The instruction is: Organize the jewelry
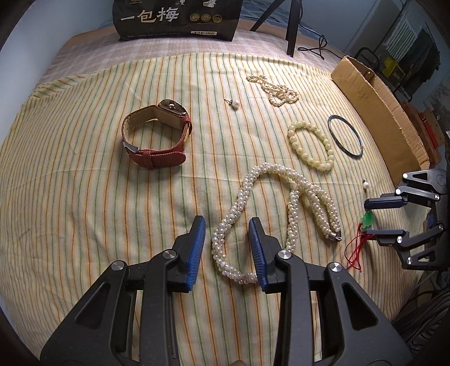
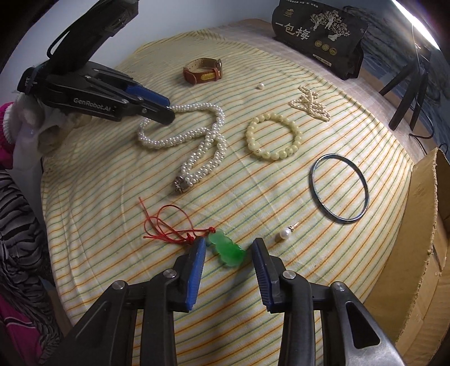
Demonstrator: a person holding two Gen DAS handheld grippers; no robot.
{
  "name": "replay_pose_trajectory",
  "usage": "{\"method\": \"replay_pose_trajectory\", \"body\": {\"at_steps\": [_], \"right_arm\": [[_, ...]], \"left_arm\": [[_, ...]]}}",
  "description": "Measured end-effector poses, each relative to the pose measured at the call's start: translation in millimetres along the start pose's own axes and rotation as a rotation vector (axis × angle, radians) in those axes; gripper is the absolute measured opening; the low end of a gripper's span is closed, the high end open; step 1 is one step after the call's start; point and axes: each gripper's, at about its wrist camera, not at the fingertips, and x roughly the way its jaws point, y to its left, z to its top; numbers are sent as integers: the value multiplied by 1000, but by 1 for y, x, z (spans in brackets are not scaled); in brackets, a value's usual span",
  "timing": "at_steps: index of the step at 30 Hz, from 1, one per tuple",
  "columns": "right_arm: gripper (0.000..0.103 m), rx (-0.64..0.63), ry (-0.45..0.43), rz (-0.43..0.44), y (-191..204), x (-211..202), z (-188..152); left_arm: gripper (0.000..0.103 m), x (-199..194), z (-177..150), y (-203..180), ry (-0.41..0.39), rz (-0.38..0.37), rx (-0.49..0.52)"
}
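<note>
Jewelry lies on a striped cloth [image 1: 84,197]. My left gripper [image 1: 227,222] is open, its fingers either side of a thick white pearl necklace [image 1: 239,202], low over it; it also shows in the right wrist view [image 2: 166,109] at the necklace [image 2: 194,140]. My right gripper [image 2: 229,243] is open around a green jade pendant [image 2: 226,249] on a red cord [image 2: 166,225]; it also shows in the left wrist view [image 1: 368,218]. A red-strap watch [image 1: 157,138], a cream bead bracelet [image 1: 309,146], a metal bangle [image 1: 344,136], a thin pearl chain [image 1: 274,90] and two pearl studs [image 1: 234,104] [image 2: 284,234] lie around.
A cardboard box [image 1: 377,112] stands along the cloth's right edge. A black snack bag [image 1: 177,19] and tripod legs [image 1: 292,28] stand at the far side. Clothing [image 2: 17,197] is at the left of the right wrist view.
</note>
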Motion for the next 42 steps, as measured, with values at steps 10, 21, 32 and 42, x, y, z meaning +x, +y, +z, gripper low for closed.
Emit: {"method": "replay_pose_trajectory", "body": {"at_steps": [10,21,32,42], "right_arm": [[17,97,14,-2,-3,2,1],[23,79,20,-68,14,5,-2],[16,212,-48,-59,7,-19,-13],[16,278,-191,-105,7,-91,-24]], "left_arm": [[13,-1,-4,6,-19,27,-26],[12,2,-7,-1,-37,55,-20],[6,-30,-9,-2,-111,22,-48],[5,-97,-1,-18,-245,-68,-69]]}}
